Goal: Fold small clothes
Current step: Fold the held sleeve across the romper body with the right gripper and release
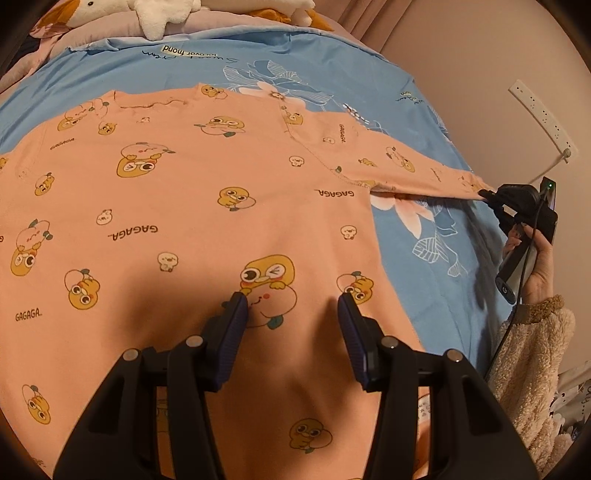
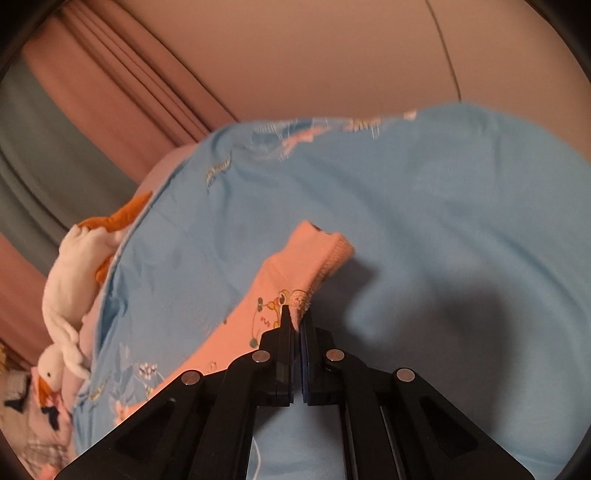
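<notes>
**A:** Start close in. What's right under your left gripper (image 1: pixel 291 304)?

**B:** The body of the pink shirt (image 1: pixel 192 206), spread flat on the blue bedsheet (image 1: pixel 436 258). My left jaws stand partly apart with nothing between them, hovering over a duck print near the hem; I can't tell whether the tips touch the cloth.

**A:** And the right gripper (image 2: pixel 295 317)?

**B:** My right jaws are closed on the ribbed cuff (image 2: pixel 325 266) of the sleeve (image 1: pixel 417 166). In the right wrist view the cuff runs from my fingertips out toward one o'clock, lifted slightly off the sheet.

**A:** Which way does the sleeve lie?

**B:** In the left wrist view its long axis runs from the shoulder seam near centre out toward three o'clock, ending at my right gripper (image 1: pixel 487 194). So the right hand (image 1: pixel 539 258) has the sleeve; the left is nearer the shirt's body.

**A:** The coming move, then?

**B:** I'd judge the sleeve wants carrying back toward nine o'clock, across the body, while the left steadies the cloth.

**A:** Farther off?

**B:** At twelve o'clock, a white plush goose (image 1: pixel 155 14) at the head of the bed; a power strip (image 1: pixel 543 114) on the wall around two.
</notes>
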A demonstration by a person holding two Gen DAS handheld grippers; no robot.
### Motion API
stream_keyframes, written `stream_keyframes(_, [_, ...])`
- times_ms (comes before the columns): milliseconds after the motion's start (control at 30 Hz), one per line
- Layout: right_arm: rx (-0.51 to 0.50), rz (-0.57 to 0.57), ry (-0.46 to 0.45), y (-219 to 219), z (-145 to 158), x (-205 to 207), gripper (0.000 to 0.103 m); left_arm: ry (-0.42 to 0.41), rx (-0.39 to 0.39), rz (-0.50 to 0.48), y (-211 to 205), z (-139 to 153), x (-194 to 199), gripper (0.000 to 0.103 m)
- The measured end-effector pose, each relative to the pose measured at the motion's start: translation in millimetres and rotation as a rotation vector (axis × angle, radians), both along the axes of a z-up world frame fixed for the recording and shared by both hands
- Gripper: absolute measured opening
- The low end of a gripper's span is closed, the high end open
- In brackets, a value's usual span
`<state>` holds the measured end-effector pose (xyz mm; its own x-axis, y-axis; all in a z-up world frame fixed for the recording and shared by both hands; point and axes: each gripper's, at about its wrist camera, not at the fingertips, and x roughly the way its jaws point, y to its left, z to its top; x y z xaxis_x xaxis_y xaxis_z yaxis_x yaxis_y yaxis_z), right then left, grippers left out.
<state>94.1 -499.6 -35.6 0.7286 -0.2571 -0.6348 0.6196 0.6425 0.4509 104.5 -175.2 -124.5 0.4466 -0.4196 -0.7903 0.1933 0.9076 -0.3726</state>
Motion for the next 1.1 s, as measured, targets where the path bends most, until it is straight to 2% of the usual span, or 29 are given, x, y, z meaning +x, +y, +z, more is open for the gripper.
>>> stream_keyframes(100, [-0.038, -0.007, 0.027, 4, -1, 5, 0.004, 0.002, -0.008, 0.005, 4, 2, 1, 0.049])
stream_keyframes(233, [-0.124, 0.029, -0.044, 21, 23, 4, 0.004, -0.020, -0.003, 0.048, 18, 12, 0, 0.051])
stream_keyframes(367, [-0.293, 0.167, -0.092, 68, 56, 9, 0.004, -0.052, -0.009, 0.110, 37, 24, 0, 0.052])
stream_keyframes(467, [-0.374, 0.302, -0.110, 113, 70, 21, 0.004, -0.070, -0.020, 0.166, 52, 30, -2, 0.052])
stream_keyframes(667, [-0.411, 0.550, -0.142, 186, 76, 39, 0.004, -0.078, -0.021, 0.250, 81, 37, -6, 0.053])
stream_keyframes(833, [-0.385, 0.703, -0.136, 227, 66, 49, 0.004, -0.081, -0.007, 0.318, 102, 39, -12, 0.053])
stream_keyframes(1100, [-0.342, 0.889, -0.034, 269, 37, 58, 0.004, -0.080, -0.008, 0.381, 124, 40, -20, 0.054])
